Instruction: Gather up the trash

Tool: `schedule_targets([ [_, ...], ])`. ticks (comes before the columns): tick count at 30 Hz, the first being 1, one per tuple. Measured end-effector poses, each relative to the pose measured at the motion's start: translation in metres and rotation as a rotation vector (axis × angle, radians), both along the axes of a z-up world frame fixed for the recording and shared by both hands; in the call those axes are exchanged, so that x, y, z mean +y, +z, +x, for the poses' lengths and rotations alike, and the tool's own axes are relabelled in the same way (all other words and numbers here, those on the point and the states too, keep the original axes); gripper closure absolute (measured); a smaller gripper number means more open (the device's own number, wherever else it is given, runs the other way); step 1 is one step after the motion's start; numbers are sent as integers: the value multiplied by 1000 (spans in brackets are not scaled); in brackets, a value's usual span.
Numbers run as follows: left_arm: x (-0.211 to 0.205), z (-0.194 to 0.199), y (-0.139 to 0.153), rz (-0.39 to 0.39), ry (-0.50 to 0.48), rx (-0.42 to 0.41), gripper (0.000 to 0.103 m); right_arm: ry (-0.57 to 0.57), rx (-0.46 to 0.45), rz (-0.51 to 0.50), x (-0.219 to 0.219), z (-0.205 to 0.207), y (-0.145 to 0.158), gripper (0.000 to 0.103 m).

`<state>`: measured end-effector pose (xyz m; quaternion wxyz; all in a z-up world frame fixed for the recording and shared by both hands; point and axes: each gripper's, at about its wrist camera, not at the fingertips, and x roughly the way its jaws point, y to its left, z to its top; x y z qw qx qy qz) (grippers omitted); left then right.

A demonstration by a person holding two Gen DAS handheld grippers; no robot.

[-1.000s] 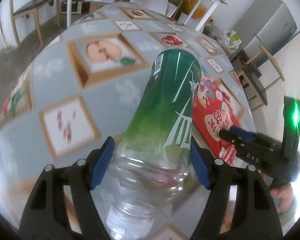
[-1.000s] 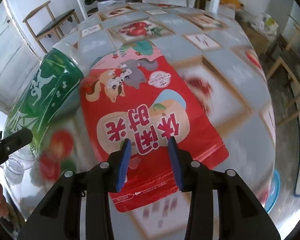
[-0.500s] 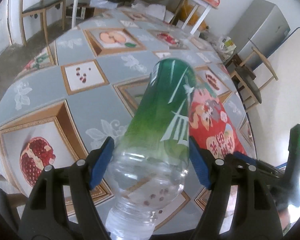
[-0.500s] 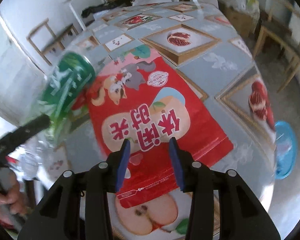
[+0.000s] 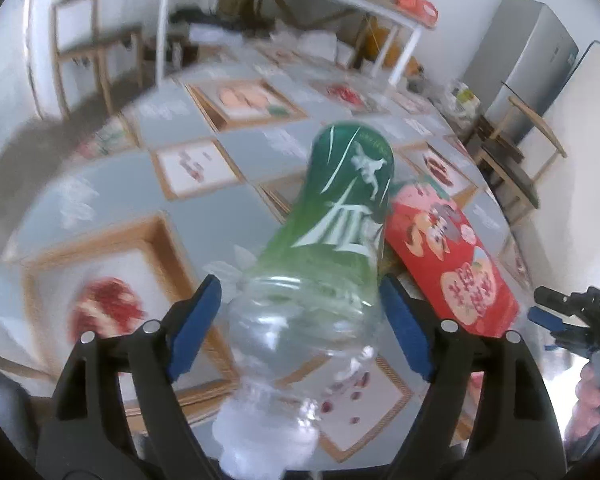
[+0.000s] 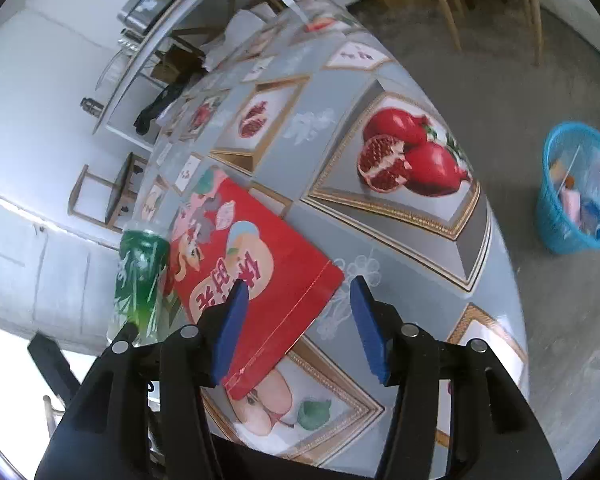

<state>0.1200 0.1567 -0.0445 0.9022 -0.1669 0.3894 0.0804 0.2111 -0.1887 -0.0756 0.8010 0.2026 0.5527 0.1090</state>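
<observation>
Progress: partway, I judge; the blue basket (image 6: 576,188) on the floor, right of the table (image 6: 332,92), already holds some scraps, while two pieces remain at table level.
Left: bottle and red bag not yet binned.
Bottle (image 5: 336,216): one, green-labelled, empty, tilted between the left gripper (image 5: 300,320) pads, neck toward the camera.
Left claw: jaws opening; a gap shows at the left pad, contact at the right unclear.
Red bag (image 6: 256,268): one, flat on the table, just right of the bottle.
Right claw: right gripper (image 6: 296,324) jaws opening, apart, the bag's near corner between them, unpinched.
Baskets: one.
</observation>
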Motion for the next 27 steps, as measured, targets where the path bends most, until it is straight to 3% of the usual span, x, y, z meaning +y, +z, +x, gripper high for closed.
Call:
schedule_targets([
  [2, 0, -17, 14, 57, 38, -76, 25, -9, 10, 23, -4, 2, -4, 51],
  [4, -5, -40, 34, 76, 35, -207, 26, -13, 11, 32, -6, 3, -5, 51],
  [8, -38, -52, 51, 39, -153, -313, 28, -25, 15, 56, -9, 5, -8, 51],
  [10, -59, -46, 48, 26, -256, -301, 35, -24, 14, 60, -10, 4, -8, 51],
  [13, -71, -38, 45, 40, -300, -271, 45, -22, 16, 65, -10, 3, -7, 51],
  [17, -33, -39, 55, 69, -153, -317, 45, -12, 17, 66, -11, 2, -9, 51],
  [18, -10, -35, 58, 96, -66, -315, 45, -10, 17, 66, -10, 3, -9, 51],
  [20, 25, -24, 55, 100, 44, -251, 45, -6, 18, 73, -10, 4, -10, 51],
  [23, 77, 8, 23, -21, 88, -37, 47, -4, 15, 81, -9, 4, -11, 51],
  [25, 95, 12, 8, -128, 95, -8, 48, -2, 12, 82, -9, 3, -11, 51],
  [27, 98, 9, 4, -161, 93, -15, 46, -3, 11, 85, -9, 3, -12, 51],
])
